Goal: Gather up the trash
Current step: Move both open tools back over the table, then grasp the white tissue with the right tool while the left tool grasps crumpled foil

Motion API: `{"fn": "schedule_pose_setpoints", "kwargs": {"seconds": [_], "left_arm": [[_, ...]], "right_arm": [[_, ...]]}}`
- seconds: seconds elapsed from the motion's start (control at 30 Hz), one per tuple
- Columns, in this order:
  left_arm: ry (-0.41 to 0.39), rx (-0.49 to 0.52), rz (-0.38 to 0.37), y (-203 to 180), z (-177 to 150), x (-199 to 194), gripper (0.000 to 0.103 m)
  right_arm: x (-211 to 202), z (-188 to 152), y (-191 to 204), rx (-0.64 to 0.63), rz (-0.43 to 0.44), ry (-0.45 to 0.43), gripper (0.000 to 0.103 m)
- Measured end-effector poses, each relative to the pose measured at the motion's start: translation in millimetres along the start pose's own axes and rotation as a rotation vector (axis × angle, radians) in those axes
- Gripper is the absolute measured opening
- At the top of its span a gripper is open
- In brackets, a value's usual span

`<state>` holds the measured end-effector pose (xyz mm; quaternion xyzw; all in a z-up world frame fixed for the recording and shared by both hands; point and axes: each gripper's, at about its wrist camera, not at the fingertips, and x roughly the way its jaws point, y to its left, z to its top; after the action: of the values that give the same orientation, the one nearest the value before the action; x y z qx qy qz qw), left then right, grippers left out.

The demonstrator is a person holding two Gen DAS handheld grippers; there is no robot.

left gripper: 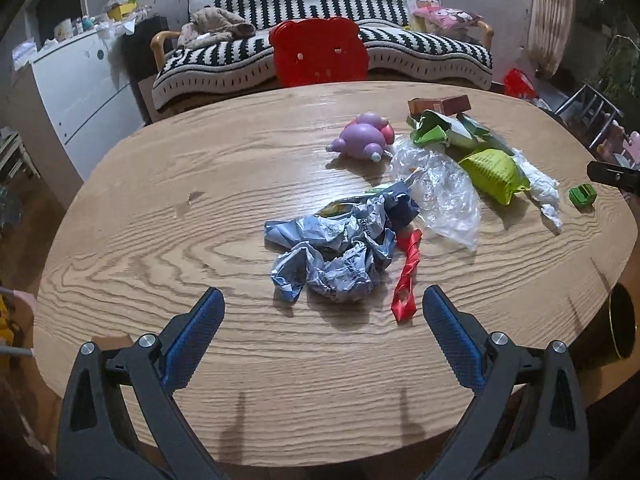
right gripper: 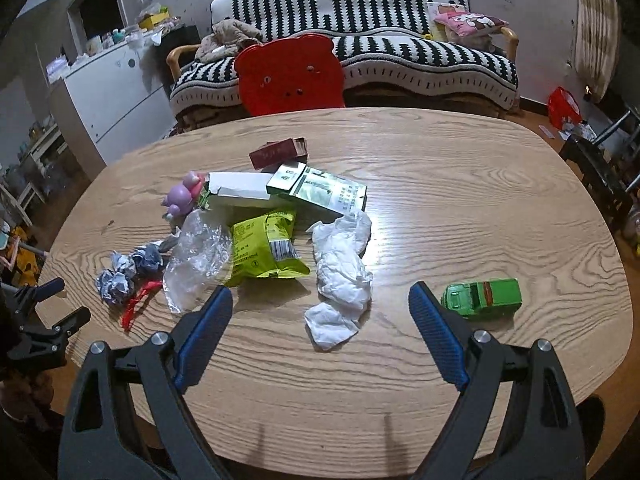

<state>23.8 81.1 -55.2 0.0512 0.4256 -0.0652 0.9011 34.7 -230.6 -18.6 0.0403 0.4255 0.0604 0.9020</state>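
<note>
Trash lies on the wooden table (left gripper: 160, 240): a crumpled blue-grey wrapper (left gripper: 340, 248), a red twisted wrapper (left gripper: 408, 276), clear plastic (left gripper: 440, 188), a yellow-green snack bag (left gripper: 496, 172), white tissue (left gripper: 540, 188) and green-white cartons (left gripper: 444, 128). My left gripper (left gripper: 322, 300) is open, just in front of the blue-grey wrapper. My right gripper (right gripper: 320, 300) is open over the near end of the white tissue (right gripper: 340, 268). The snack bag (right gripper: 264, 248), clear plastic (right gripper: 196, 256) and blue-grey wrapper (right gripper: 128, 272) lie to its left.
A purple pig toy (left gripper: 364, 138) and a green toy truck (right gripper: 484, 296) sit on the table, with a brown box (right gripper: 280, 152) at the back. A red chair back (left gripper: 318, 52) and a striped sofa (left gripper: 360, 12) stand behind. A dark bin (left gripper: 612, 324) is at the table's right edge.
</note>
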Motion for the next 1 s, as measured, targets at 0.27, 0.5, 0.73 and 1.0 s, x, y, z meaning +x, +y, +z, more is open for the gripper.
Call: {"fn": "schedule_pose_setpoints", "kwargs": {"seconds": [0.27,0.5,0.73,1.0], "left_arm": [[0.024,0.026,-0.013,-7,14,29,0.096],[0.054,0.056,0.019,-9,14,62,0.096],[0.058,0.048,0.010,-15,17,67,0.094],[0.058,0.034,0.008,-15,14,64,0.069]], "right_arm": [[16,1,3,-0.023,-0.013,0.024,0.087],[44,-2,-3,-0.034,-0.055,0.081,0.083],[77,-4,-13,-0.033,-0.087,0.138,0.070],[98,-2,-24,-0.038,-0.099,0.144,0.037]]}}
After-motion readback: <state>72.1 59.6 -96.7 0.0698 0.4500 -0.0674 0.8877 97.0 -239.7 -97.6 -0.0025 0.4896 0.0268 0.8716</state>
